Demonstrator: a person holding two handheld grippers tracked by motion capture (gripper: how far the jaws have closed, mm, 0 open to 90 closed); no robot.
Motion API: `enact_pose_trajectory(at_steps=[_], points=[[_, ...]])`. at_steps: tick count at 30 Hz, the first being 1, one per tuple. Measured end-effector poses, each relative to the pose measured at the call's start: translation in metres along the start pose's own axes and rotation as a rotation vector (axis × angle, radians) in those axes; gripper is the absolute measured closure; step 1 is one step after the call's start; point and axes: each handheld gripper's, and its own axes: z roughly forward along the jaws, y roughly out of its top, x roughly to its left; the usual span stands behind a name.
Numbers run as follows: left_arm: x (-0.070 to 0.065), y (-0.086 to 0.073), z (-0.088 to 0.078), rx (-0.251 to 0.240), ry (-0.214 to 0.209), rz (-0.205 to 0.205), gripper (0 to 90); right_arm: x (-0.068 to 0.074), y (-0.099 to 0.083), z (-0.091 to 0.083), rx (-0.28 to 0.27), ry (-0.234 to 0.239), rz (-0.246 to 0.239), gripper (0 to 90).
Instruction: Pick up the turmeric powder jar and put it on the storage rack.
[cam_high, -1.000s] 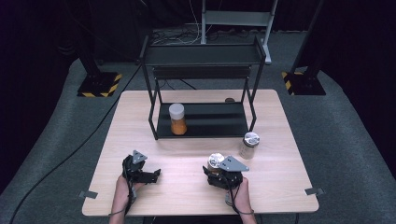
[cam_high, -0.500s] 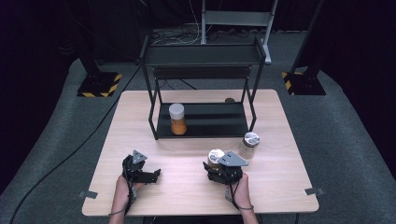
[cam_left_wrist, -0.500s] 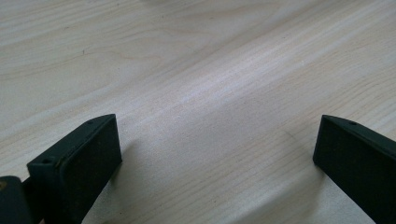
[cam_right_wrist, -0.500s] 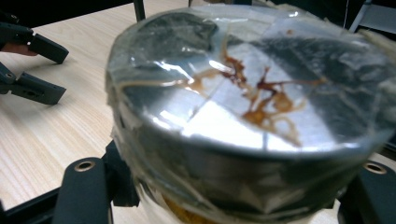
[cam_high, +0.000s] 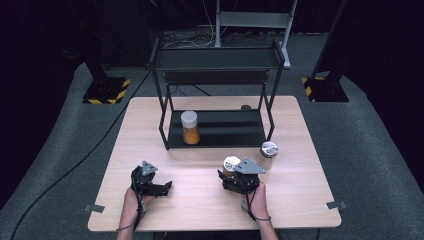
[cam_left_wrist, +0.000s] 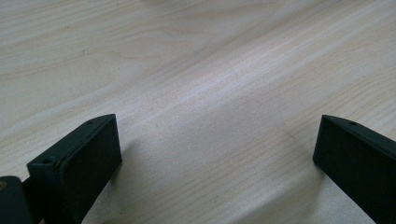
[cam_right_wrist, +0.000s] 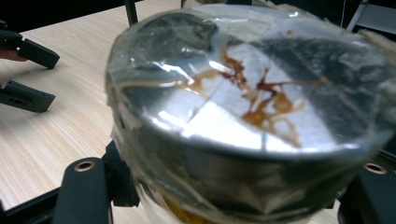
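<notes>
Right gripper (cam_high: 231, 176) clamps a silver-lidded jar (cam_high: 231, 163) mid-table, left gripper (cam_high: 162, 186) gaping over bare wood (cam_left_wrist: 210, 93).

Each black two-jaw left tool (cam_high: 159, 187) and right tool (cam_high: 231, 176) carries a grey three-cornered plate; jaws are matt black blocks with small screw holes; forearms bare.

silver-lidded jar (cam_high: 231, 165), upright, front table centre

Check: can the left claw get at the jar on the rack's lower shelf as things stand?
Probably yes. The left claw is open and holds nothing, and bare table lies between it and the jar. The jar stands near the shelf's open front; only the rack post to its left crowds the approach.
</notes>
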Motion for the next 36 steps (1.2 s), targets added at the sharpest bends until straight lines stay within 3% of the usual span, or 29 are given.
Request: enact_pose_trajectory(at_steps=[36], points=[[0.000, 0.000, 0.000, 0.000, 0.000, 0.001, 0.5, -0.011, 0.009, 0.016, 0.012, -0.017, 0.011, 30.6]])
